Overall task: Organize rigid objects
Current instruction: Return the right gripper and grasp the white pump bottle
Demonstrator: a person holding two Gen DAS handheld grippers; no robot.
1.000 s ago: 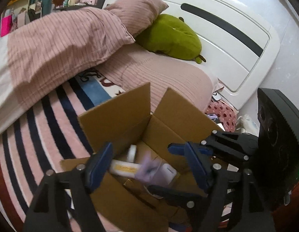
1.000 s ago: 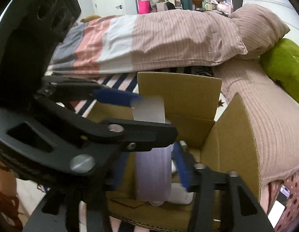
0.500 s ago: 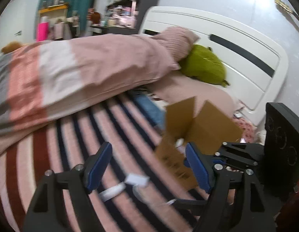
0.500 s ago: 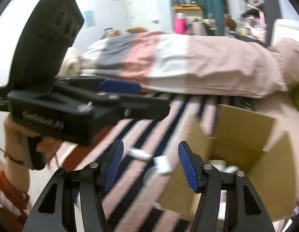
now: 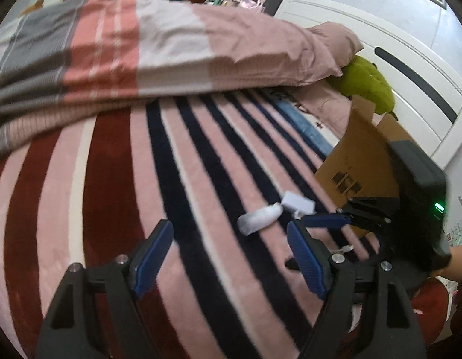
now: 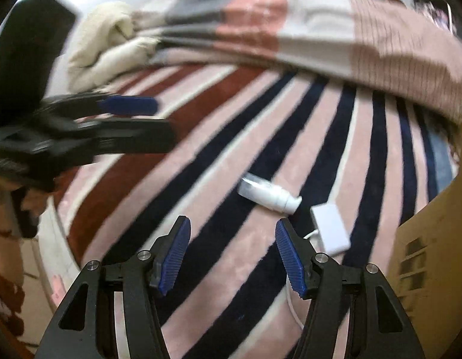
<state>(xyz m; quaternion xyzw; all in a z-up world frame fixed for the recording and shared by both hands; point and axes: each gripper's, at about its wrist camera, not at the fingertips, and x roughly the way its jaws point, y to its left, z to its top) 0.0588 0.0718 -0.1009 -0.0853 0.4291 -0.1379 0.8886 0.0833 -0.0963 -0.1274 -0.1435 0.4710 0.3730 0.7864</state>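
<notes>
A small white bottle (image 6: 268, 194) lies on its side on the striped blanket (image 6: 201, 179), with a white charger block (image 6: 331, 229) and its cable just right of it. Both also show in the left wrist view, the bottle (image 5: 259, 218) and the block (image 5: 298, 202). The cardboard box (image 5: 359, 161) stands at the right, also in the right wrist view (image 6: 434, 239). My left gripper (image 5: 229, 255) is open and empty, short of the bottle. My right gripper (image 6: 232, 254) is open and empty, just before the bottle and block.
A folded striped duvet (image 5: 141, 51) lies across the far side of the bed. A green plush (image 5: 367, 85) and a pink pillow (image 5: 335, 37) lie by the white headboard (image 5: 410, 68). A cream blanket (image 6: 108, 48) is bunched at the far left.
Both grippers have swung away from over the box, down toward the blanket. The purple item the right gripper held over the box is gone from it. The bottle and charger have come into view.
</notes>
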